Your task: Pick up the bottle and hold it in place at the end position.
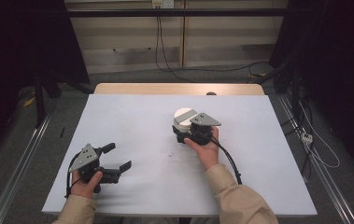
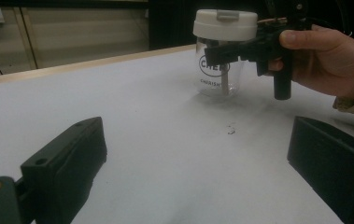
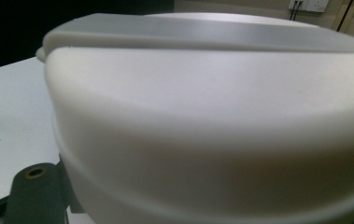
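the right gripper point(image 1: 187, 132) is at the jar point(image 2: 221, 70), its jaws set around the glass just under the white lid point(image 2: 225, 23). from the left gripper view they look closed on the jar's upper body, though the far jaw is hidden behind the glass, so how firm the grip is i cannot tell. the jar stands upright on the white table point(image 1: 132, 116), past its middle, towards the far edge. the right hand point(image 2: 329, 58) holds the gripper from the near side of the jar.

the left gripper point(image 1: 116, 158) rests well apart from the jar, near the table's front left corner, with its jaws spread wide and nothing between them.

the main risk, as i judge it, is slip. the glass is smooth and round, and the jaws sit high on it, close under the lid, so a lift could let the jar tilt or slide down out of the jaws. if the aim is to open the lid, nothing holds the base, so a twist could turn or tip the whole jar. some thin thing shows inside the jar; i cannot tell what it is, but it could rattle or spill if the jar goes over.
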A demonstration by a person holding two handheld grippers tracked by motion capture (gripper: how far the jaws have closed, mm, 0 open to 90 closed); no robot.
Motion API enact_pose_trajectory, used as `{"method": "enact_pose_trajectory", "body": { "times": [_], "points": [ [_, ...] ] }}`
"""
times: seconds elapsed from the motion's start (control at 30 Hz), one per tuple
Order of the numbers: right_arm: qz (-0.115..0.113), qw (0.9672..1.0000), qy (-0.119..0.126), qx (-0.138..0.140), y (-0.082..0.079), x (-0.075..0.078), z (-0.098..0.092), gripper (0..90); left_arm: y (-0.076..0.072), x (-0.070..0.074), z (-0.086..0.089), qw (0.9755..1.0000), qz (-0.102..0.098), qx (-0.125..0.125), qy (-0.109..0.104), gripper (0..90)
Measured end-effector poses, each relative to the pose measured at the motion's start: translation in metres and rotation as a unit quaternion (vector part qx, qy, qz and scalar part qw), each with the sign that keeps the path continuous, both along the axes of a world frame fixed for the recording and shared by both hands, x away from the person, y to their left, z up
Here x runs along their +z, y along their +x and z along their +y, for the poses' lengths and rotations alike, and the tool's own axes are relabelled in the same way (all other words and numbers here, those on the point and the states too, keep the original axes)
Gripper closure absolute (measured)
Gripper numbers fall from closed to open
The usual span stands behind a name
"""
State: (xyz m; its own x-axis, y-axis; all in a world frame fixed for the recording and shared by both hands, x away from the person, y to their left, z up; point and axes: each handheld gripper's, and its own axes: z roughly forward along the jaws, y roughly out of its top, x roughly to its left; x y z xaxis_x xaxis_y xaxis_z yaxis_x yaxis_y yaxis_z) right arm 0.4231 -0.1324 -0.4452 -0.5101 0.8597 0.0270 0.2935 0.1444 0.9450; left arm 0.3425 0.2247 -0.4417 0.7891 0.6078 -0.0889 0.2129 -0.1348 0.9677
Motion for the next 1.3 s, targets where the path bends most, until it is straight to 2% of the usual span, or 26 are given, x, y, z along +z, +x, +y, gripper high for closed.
{"method": "enact_pose_trajectory", "body": {
  "times": [0.53,1.0,1.2,1.3],
  "points": [
    [0.011,0.9999,-0.003,0.002,0.003,-0.010,0.006,18.5,0.000,0.000,0.000,1.0000,0.001,0.000,0.000,4.2],
    [-0.001,0.9999,-0.009,0.011,0.005,-0.012,0.013,18.5,0.001,0.000,0.000,1.0000,0.001,0.000,0.001,4.2],
    [0.009,0.9998,-0.007,0.017,0.006,-0.011,0.009,17.1,0.001,-0.001,-0.001,1.0000,0.003,-0.002,0.003,4.2],
    [0.012,0.9997,-0.014,0.017,0.005,-0.011,0.010,14.5,0.001,0.000,0.000,1.0000,0.003,-0.002,0.003,4.2]
  ]
}}
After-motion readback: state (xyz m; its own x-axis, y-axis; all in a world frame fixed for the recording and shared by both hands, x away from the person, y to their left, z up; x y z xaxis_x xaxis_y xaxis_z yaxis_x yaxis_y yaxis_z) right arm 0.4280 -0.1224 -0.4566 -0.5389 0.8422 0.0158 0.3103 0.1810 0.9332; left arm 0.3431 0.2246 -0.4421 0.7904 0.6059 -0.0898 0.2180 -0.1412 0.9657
